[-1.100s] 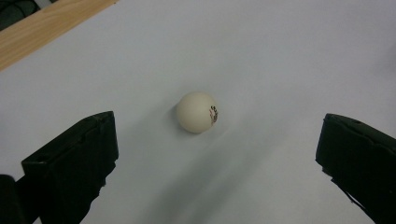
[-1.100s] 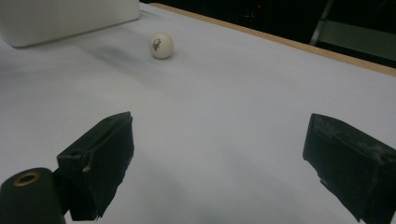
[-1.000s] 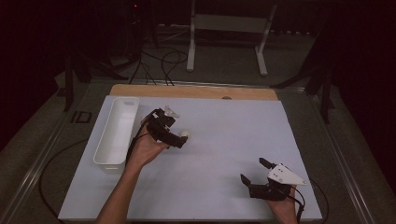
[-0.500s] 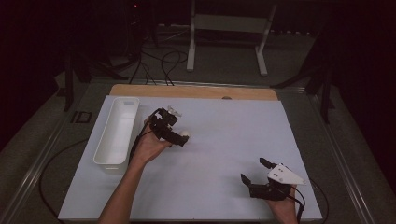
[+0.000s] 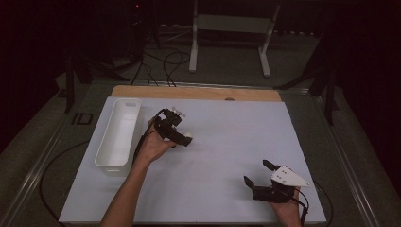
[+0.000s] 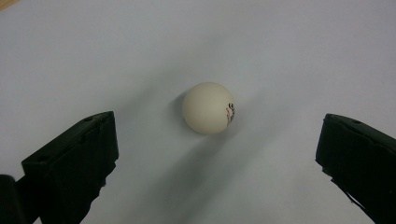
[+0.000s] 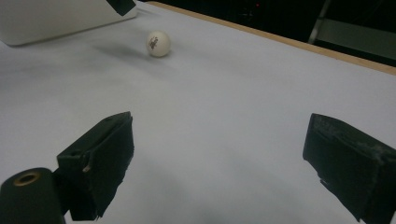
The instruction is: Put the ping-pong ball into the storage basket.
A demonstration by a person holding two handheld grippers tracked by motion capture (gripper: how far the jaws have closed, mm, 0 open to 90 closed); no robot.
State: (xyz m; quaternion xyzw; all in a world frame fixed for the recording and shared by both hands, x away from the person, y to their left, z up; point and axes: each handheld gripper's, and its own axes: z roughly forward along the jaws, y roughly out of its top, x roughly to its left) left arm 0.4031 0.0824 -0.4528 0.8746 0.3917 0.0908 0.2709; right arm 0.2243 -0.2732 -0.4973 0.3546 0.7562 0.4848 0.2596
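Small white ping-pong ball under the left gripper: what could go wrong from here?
1. The small white ping-pong ball lies free on the smooth white table sheet, between the wide-open jaws of the left gripper; one jaw touching first could roll it away.
2. A pinch off its middle could squirt the round ball out.
3. The long white plastic tray lies close on the left; a swing could knock it.

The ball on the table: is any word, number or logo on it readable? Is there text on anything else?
ball: a small black and red printed mark on its side, too small and blurred to read.
white bin: no text visible.
left gripper, right gripper: no readable text.
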